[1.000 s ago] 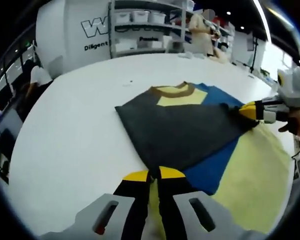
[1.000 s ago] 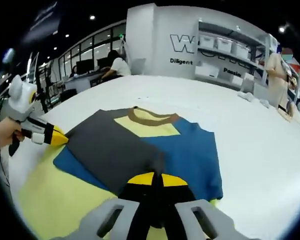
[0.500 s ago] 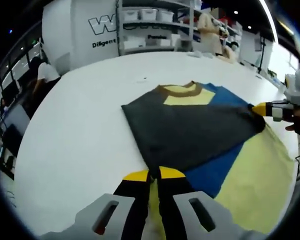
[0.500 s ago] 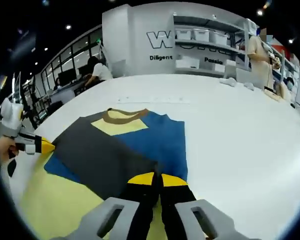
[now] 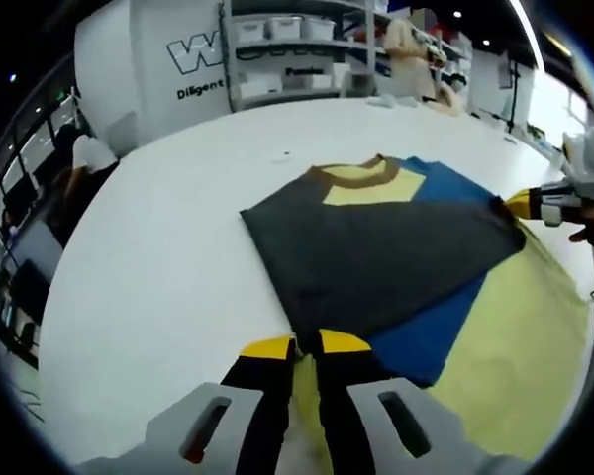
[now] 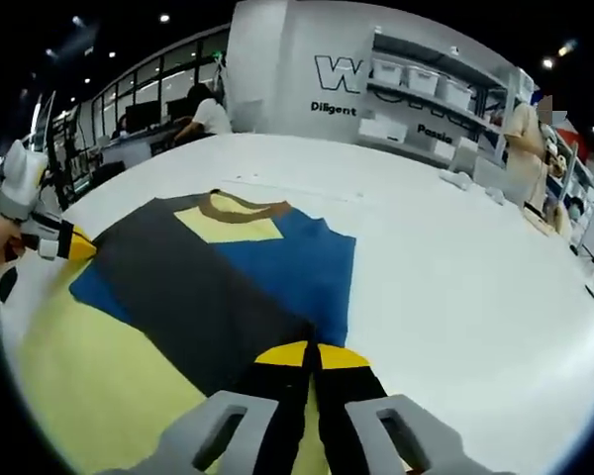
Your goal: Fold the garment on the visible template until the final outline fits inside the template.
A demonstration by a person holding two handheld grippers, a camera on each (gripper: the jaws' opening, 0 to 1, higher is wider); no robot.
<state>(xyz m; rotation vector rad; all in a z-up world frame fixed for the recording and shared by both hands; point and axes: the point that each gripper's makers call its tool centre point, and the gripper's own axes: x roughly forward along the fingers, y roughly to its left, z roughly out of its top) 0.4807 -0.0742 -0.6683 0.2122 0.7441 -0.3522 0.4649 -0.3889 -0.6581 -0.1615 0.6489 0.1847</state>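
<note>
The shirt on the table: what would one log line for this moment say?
garment: dark flap folded across, on yellow template | left gripper: shut on garment | right gripper: shut on garment | fold unfinished

The garment lies on the template, which lies on the table.

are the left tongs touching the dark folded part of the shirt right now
Touching. In the left gripper view, the left tongs meet the corner of the dark folded panel with no gap; the fabric edge runs right into the closed yellow tips.
</note>
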